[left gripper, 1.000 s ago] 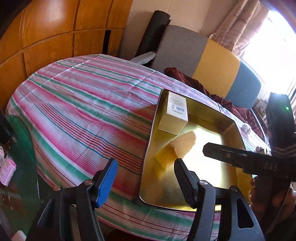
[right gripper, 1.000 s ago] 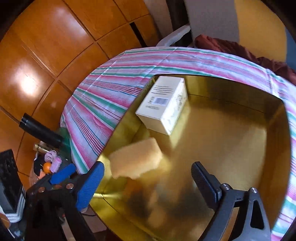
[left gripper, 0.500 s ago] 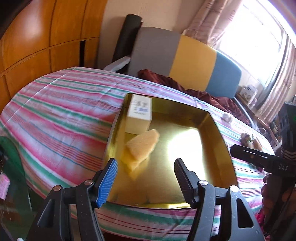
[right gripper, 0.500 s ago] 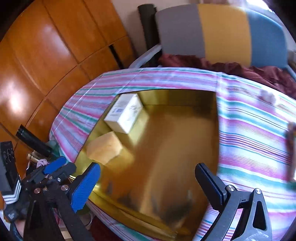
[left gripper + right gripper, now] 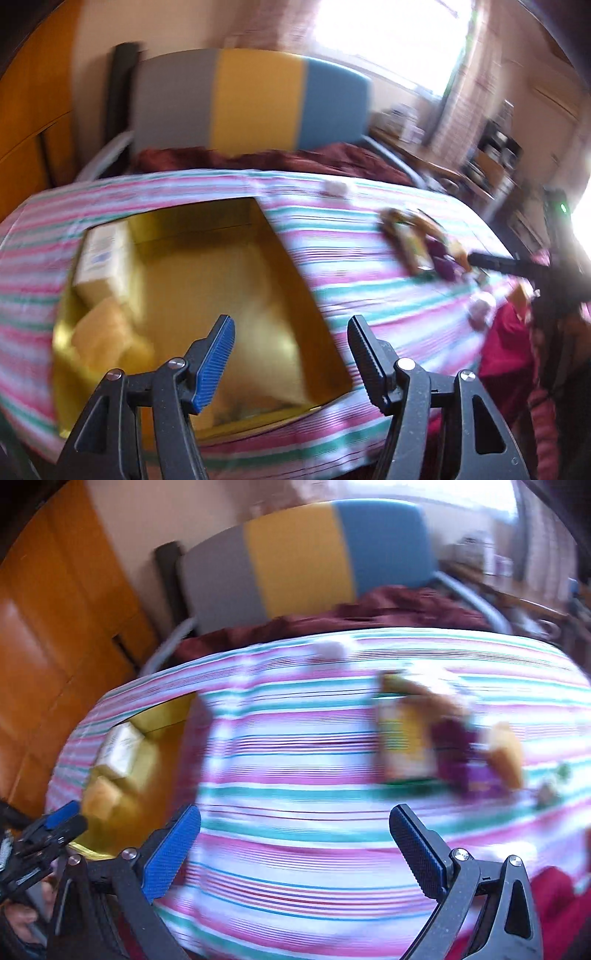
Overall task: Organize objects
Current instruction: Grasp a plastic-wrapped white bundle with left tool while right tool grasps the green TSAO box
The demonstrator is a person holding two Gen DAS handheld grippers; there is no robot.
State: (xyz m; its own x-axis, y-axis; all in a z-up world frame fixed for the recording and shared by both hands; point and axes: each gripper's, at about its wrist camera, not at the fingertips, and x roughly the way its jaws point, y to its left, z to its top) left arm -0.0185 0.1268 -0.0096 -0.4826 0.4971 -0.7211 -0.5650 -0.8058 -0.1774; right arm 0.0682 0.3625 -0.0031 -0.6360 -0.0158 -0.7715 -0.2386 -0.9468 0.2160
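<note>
A gold tray lies on the striped tablecloth. In it a white box stands at the far left, and a yellow sponge lies in front of the box. My left gripper hangs open over the tray's near right part, with nothing between its fingers. My right gripper is open wide and empty above bare cloth. To its right, further back, lies a blurred pile of packets with a purple one among them. The right wrist view shows the tray at far left.
A chair with a grey, yellow and blue back stands behind the table, dark red fabric on its seat. Wooden panelling fills the left. Small pale objects lie on the cloth. A red cloth hangs at the table's right edge.
Both views have swung to the right, so the tray slid leftward in each and the pile of packets came into sight. The right gripper now hangs over bare cloth instead of the tray.
</note>
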